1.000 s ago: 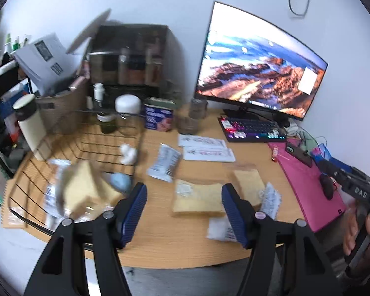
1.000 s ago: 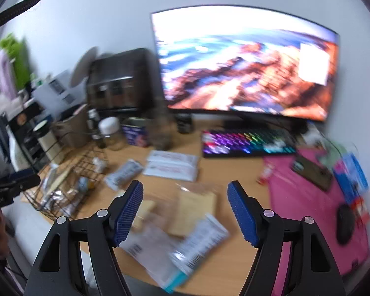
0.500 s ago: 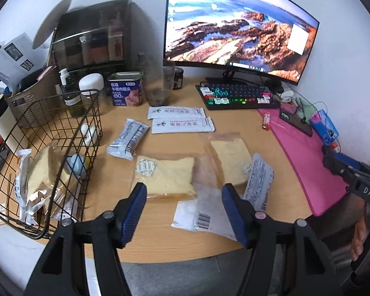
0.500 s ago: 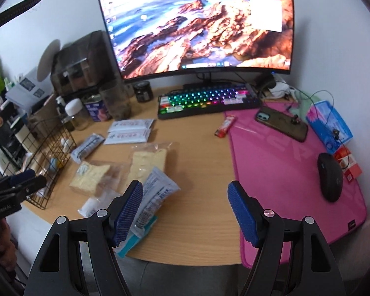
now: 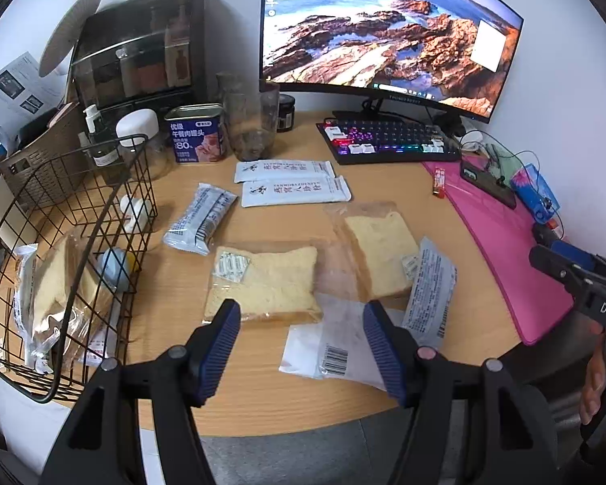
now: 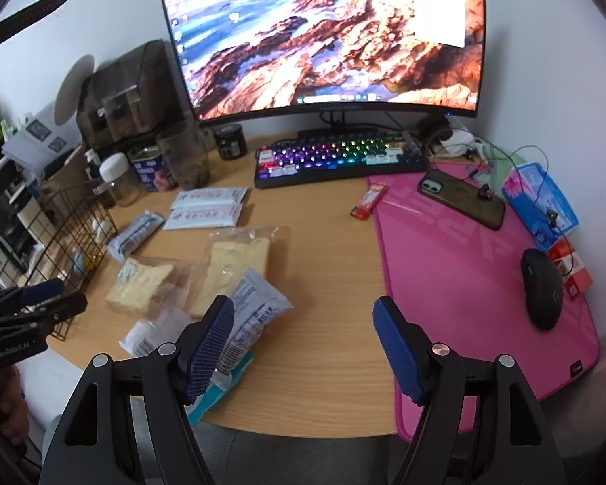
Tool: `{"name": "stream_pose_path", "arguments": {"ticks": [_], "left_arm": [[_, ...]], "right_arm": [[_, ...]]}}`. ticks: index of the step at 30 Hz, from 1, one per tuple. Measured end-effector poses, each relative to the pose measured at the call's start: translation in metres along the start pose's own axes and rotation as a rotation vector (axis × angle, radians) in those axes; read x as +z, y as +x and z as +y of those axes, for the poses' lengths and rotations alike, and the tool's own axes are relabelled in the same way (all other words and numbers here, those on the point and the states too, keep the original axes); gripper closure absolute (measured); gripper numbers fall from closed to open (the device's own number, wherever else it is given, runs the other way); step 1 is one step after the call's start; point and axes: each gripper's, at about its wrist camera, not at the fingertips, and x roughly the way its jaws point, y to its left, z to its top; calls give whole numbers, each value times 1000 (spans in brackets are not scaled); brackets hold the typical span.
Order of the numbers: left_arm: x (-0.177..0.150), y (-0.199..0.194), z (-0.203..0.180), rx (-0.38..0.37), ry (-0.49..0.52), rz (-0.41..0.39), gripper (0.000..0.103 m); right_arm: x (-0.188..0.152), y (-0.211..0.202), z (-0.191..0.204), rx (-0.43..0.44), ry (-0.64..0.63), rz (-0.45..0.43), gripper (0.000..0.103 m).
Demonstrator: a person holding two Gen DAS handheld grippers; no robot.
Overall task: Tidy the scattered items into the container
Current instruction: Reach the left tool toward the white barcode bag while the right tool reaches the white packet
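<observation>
A black wire basket (image 5: 101,186) stands at the desk's left end and holds a bagged bread slice (image 5: 56,283) and small items. My left gripper (image 5: 301,323) hovers open and empty just in front of another bagged bread slice (image 5: 270,279). Beside that lie a second bread bag (image 5: 379,254), a white barcode packet (image 5: 323,343), a printed packet (image 5: 430,287), a grey-blue packet (image 5: 200,218) and two long white packets (image 5: 295,192). My right gripper (image 6: 303,323) is open and empty above bare desk. Its left finger overlaps the printed packet (image 6: 258,307).
A monitor (image 6: 327,44) and lit keyboard (image 6: 335,157) stand at the back. A pink mat (image 6: 464,275) with a phone (image 6: 460,198) and mouse (image 6: 541,287) fills the right side. A tin (image 5: 198,133), jars and a dark cabinet (image 5: 141,44) crowd the back left.
The left gripper swung right, away from the basket, and sank toward the bagged bread. The right gripper swung right and sank toward the desk front. Both jaws kept the same width.
</observation>
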Motion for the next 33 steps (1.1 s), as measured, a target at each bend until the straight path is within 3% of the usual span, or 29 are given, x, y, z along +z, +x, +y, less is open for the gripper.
{"name": "stream_pose_path", "arguments": {"ticks": [17, 24, 26, 28, 31, 33], "left_arm": [[-3, 17, 2, 32, 3, 40, 34], [-14, 57, -6, -27, 60, 167, 34], [-9, 60, -8, -5, 118, 155, 34], [-3, 59, -7, 131, 222, 109, 34], [-7, 60, -2, 183, 380, 135, 34], [-13, 66, 0, 179, 458, 185, 34]], "right_arm": [[0, 13, 0, -1, -3, 30, 31], [-3, 21, 1, -2, -11, 47, 31], [-3, 23, -1, -2, -10, 53, 31], [-3, 27, -1, 2, -14, 62, 31], [-3, 29, -1, 2, -25, 68, 31], [-2, 32, -4, 4, -19, 70, 31]]}}
